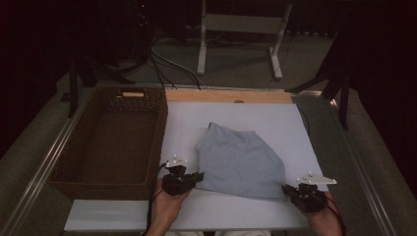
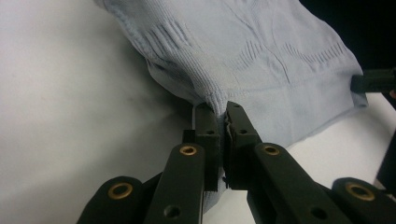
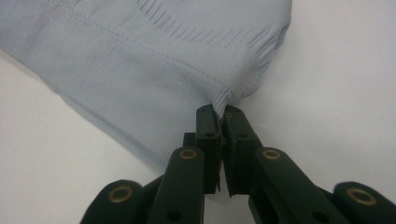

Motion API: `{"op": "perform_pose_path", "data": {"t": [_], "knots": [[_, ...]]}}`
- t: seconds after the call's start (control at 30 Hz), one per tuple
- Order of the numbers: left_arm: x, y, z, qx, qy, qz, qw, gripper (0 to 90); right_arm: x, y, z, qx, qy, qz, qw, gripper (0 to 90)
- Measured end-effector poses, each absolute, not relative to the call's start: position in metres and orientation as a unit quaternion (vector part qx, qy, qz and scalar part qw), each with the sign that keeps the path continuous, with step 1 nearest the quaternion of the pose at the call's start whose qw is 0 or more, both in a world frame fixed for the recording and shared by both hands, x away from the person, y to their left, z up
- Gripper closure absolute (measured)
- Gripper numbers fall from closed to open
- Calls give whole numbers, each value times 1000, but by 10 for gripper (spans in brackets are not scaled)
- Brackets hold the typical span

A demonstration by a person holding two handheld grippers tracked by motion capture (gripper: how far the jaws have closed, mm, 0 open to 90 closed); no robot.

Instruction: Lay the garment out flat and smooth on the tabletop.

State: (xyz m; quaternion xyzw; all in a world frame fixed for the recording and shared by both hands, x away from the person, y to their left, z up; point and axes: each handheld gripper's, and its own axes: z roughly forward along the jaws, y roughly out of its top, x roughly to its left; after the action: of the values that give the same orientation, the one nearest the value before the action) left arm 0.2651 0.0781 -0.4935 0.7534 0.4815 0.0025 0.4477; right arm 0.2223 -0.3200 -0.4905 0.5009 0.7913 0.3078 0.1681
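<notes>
Both grippers are clamped tight on the near hem corners of the pale blue knit garment, left gripper and right gripper each pinching only a thin bunch of ribbed band between the jaws. That soft, stretchy knit could slip out if the hands pull unevenly. Beyond the jaws it fans out over the smooth white board, with the brown wicker basket farther off.

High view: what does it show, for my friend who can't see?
Two hand-held grippers, left gripper and right gripper, pinch the near corners of a pale blue garment on a white board. A brown wicker basket sits left.
</notes>
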Motion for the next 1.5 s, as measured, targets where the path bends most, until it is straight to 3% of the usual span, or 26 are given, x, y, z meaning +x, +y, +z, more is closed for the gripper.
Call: {"op": "perform_pose_path", "data": {"t": [0.33, 0.7, 0.73, 0.8, 0.87, 1.0, 1.13, 1.3, 1.5], "knots": [[247, 81, -494, 756, 480, -15, 445, 882, 210, -322, -490, 495, 796, 307, 163, 860], [256, 79, -504, 762, 505, 28, 403, 870, 217, -315, -495, 493, 801, 301, 158, 847], [256, 78, -505, 762, 504, 32, 407, 830, 216, -314, -495, 493, 801, 300, 159, 814], [255, 77, -502, 760, 499, 45, 414, 642, 216, -315, -495, 497, 798, 303, 159, 725], [256, 77, -499, 753, 499, 55, 425, 549, 217, -318, -494, 504, 789, 311, 165, 615], [263, 74, -493, 747, 499, 71, 433, 431, 223, -322, -489, 522, 768, 330, 171, 506], [274, 69, -495, 748, 504, 78, 425, 425, 233, -323, -488, 532, 758, 336, 172, 455], [280, 64, -503, 755, 508, 73, 408, 451, 246, -320, -494, 540, 757, 332, 158, 459], [284, 61, -509, 760, 515, 53, 392, 626, 255, -315, -505, 545, 767, 309, 137, 557]]}}
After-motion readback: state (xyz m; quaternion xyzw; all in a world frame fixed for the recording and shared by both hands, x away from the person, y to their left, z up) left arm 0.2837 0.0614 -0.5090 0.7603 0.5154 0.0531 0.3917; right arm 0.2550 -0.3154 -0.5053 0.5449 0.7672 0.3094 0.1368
